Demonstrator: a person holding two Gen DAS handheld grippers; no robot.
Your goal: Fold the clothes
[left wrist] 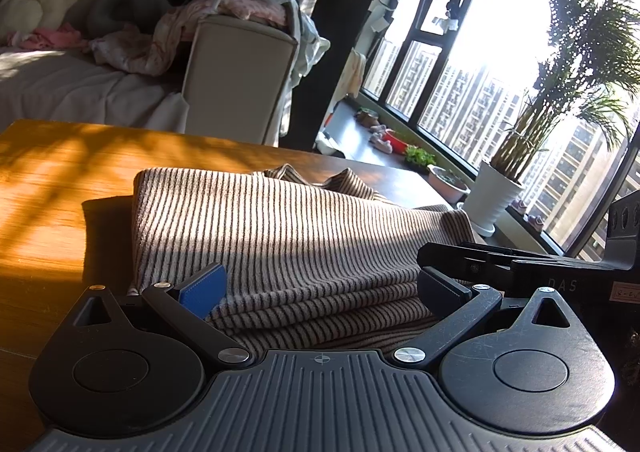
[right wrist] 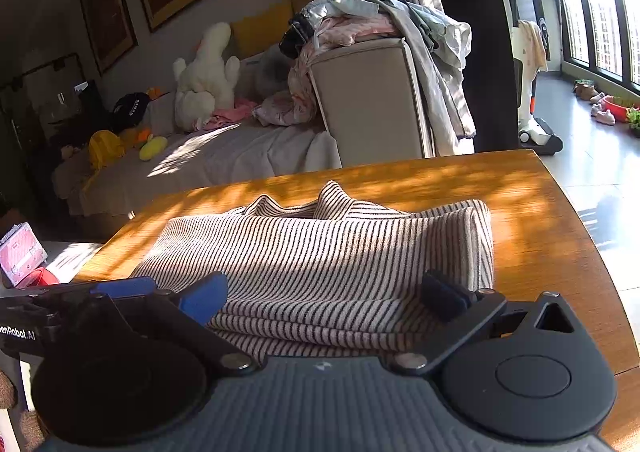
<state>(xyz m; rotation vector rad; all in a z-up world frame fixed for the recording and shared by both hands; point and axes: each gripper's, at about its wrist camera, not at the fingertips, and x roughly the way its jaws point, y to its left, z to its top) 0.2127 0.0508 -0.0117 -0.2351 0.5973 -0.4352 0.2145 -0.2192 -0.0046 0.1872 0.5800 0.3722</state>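
A beige and dark striped knit garment [left wrist: 280, 236] lies folded in several layers on the wooden table [left wrist: 48, 188]; its collar points away from me. It also shows in the right wrist view [right wrist: 328, 252]. My left gripper [left wrist: 320, 292] is open, its fingers apart over the garment's near edge, holding nothing. My right gripper [right wrist: 324, 296] is open too, fingers spread over the same near edge. The right gripper's body shows at the right edge of the left wrist view [left wrist: 520, 272], and the left gripper's blue finger shows at the left of the right wrist view [right wrist: 120, 288].
A sofa [right wrist: 240, 156] with a pile of clothes [right wrist: 360, 24] on its armrest and a white plush toy [right wrist: 208, 76] stands behind the table. Windows and a potted plant [left wrist: 496, 188] are to the right. The table's right edge [right wrist: 580, 232] drops to the floor.
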